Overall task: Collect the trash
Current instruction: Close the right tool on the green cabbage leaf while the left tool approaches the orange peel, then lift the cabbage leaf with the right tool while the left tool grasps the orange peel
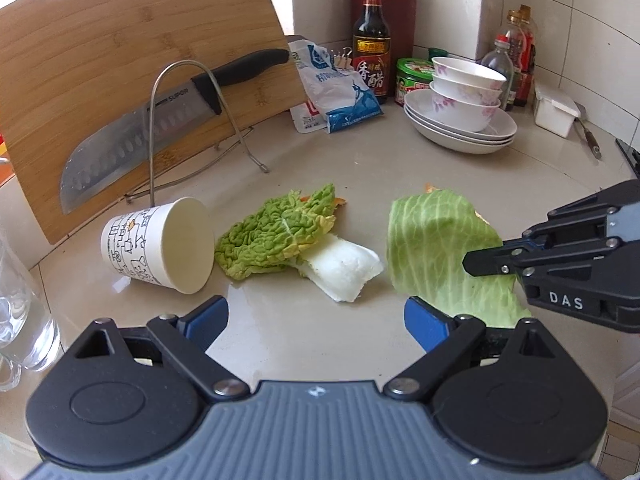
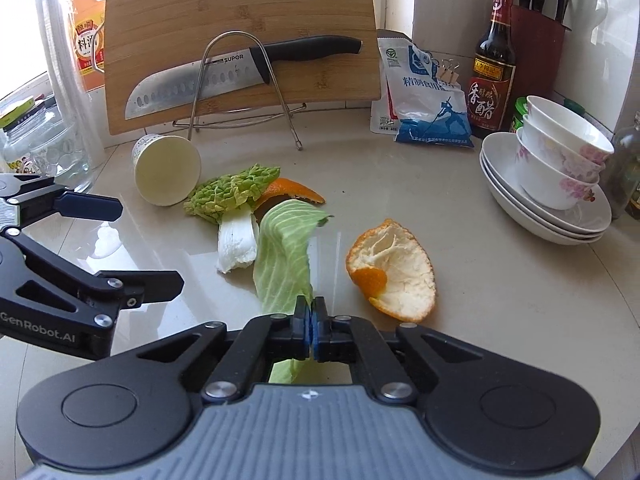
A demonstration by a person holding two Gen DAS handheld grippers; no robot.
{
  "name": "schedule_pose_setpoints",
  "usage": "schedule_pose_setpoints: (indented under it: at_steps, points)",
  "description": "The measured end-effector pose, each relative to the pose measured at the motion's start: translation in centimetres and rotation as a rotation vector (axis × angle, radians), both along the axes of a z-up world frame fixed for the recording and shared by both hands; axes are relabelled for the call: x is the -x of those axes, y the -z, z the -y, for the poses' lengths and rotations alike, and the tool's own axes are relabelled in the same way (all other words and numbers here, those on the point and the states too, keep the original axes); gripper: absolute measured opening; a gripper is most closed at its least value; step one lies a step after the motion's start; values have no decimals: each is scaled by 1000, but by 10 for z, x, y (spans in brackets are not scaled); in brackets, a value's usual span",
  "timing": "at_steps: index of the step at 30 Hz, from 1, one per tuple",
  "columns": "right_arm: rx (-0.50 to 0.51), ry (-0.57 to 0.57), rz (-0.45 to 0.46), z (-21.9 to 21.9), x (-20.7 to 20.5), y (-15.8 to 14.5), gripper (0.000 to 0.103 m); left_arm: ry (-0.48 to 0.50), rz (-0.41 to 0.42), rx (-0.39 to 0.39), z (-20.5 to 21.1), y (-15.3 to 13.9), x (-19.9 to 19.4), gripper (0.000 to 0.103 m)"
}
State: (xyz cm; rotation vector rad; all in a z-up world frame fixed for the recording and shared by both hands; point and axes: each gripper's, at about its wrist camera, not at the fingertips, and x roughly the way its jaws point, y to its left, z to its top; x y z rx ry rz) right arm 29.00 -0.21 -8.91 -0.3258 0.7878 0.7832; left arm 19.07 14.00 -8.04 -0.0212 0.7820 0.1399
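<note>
**A:** Where do we stand on the trash?

**B:** The right tongs (image 2: 311, 322) are pressed together on the near edge of the pale cabbage leaf (image 2: 286, 256); the leaf rises from the pads and curls forward over the worktop (image 2: 500, 300). The left tongs (image 1: 316, 320) are spread wide and hold nothing, hovering just short of the crinkled napa leaf (image 1: 288, 236) with its white stalk.

**A:** So the step in hand is carrying off that cabbage leaf?

**B:** That's my reading. Only a thin margin is pinched, and the leaf looks limp, so I'd lift it straight up and move it slowly; a quick swing could tear it or slip it free.

**A:** What else is lying about?

**B:** Toward the middle of the worktop: a paper cup (image 1: 160, 244) tipped on its side, touching the napa leaf; a large orange peel (image 2: 394, 270), pith up, just beside the cabbage leaf on the right; a smaller strip of peel (image 2: 292, 192) behind the napa leaf.

**A:** Any hazards?

**B:** The trailing end of the leaf may drag across the peel. Toward the back edge a knife (image 2: 224, 80) rests on a wire rack against the cutting board (image 2: 240, 8), and stacked bowls (image 2: 560, 160) sit at the right side. Keep the path low and away from both. I can't see a bin in either view.
</note>
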Motion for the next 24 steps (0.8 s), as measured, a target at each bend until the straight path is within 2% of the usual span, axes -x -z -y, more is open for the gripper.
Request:
schedule_pose_setpoints:
  at_steps: [7,13,20,24]
  points:
    - [15,23,21,26,17,-16,2,97,6,15,15,-7,-6,95]
    - [35,67,47,53,25,-26,2,194,21,-11,34,-9,-21,95]
    - [47,127,68,77,29,-34,2,314,18,-17,61,5,-54,95]
    - [50,168,70,88,27,-35,2,345,3,-32,73,17,-73,95]
